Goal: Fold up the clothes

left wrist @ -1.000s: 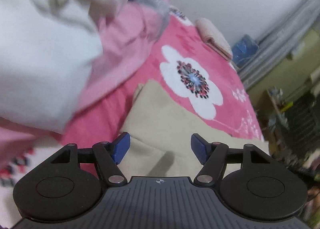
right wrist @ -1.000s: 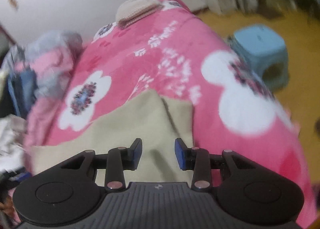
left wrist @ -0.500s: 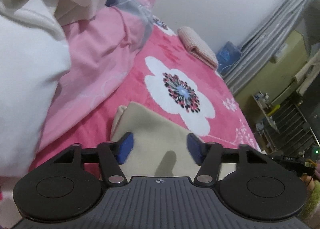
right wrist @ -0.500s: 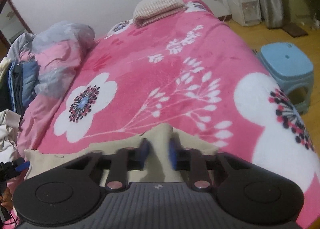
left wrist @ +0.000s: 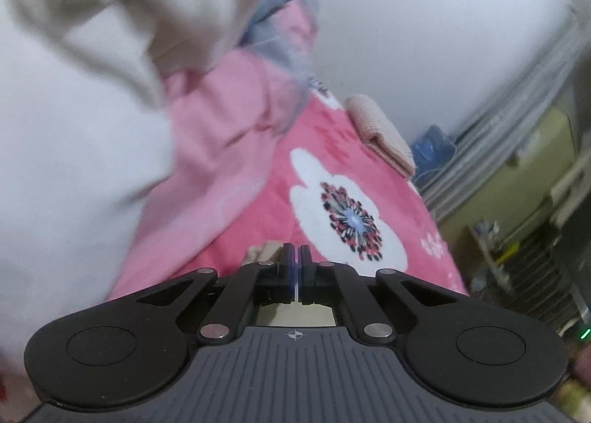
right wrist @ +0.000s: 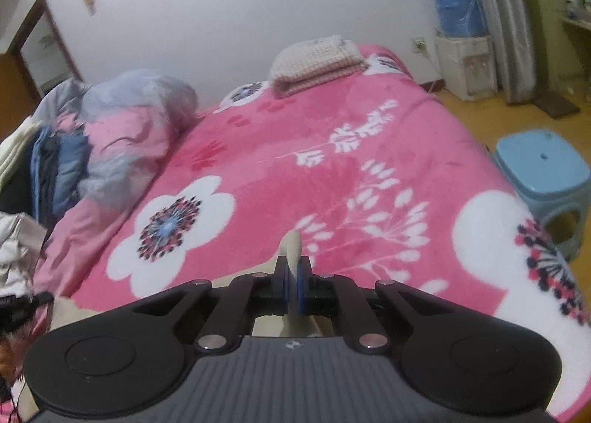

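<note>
Beige garment: lies on the bed, near edge, under both tools; soft, light, limp, so it likely sags between your grips.
Hold: take its edge, well apart.
Right gripper: jaws pinch a fold.
Left gripper: jaws nearly together; cloth between them, cannot tell.
Bed: pink floral blanket.

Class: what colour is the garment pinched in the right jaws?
Beige garment, seen best in the right wrist view.
</note>
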A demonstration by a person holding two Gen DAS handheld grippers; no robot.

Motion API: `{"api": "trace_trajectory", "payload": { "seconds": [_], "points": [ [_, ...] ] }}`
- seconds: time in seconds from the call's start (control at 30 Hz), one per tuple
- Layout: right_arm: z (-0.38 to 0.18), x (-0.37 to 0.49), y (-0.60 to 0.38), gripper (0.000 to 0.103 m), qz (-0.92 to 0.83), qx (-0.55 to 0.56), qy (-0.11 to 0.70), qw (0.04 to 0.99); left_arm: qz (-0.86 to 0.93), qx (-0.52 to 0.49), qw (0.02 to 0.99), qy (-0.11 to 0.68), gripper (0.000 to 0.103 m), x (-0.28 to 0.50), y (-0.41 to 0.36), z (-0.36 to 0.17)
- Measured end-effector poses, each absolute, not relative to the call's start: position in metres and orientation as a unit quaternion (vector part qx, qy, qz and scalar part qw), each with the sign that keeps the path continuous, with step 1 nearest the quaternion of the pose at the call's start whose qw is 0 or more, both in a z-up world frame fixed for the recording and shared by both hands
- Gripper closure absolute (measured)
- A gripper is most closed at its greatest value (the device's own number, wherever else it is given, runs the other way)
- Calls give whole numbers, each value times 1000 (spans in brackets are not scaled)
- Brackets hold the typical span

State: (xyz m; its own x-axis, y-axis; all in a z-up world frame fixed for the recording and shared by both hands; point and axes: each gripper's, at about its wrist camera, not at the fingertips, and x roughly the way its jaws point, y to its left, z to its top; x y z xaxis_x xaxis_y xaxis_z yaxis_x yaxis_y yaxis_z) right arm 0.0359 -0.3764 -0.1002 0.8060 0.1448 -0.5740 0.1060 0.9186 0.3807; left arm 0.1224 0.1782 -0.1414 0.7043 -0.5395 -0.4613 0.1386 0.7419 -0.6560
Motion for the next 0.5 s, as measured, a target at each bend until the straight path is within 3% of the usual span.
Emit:
{"api": "trace_trajectory", "payload": {
  "seconds": [0.07,0.13,0.2,0.3,0.5],
  "points": [
    [-114,39,-377,99,-1,190,327,926,-199,-309,866,340,98,122,181,-142],
    [-135,39,-382,99,-14,206,348,914,-204,-315,859,348,83,121,183,-142],
    [-142,36,-387,99,-17,239,339,910,-210,-285,868,348,61,121,175,-139],
    [-142,35,-386,99,-21,244,335,910,-220,-236,880,348,46,122,161,-135],
    [-143,32,-383,99,-24,242,328,913,-221,-132,903,342,39,118,134,-124]
  ]
}}
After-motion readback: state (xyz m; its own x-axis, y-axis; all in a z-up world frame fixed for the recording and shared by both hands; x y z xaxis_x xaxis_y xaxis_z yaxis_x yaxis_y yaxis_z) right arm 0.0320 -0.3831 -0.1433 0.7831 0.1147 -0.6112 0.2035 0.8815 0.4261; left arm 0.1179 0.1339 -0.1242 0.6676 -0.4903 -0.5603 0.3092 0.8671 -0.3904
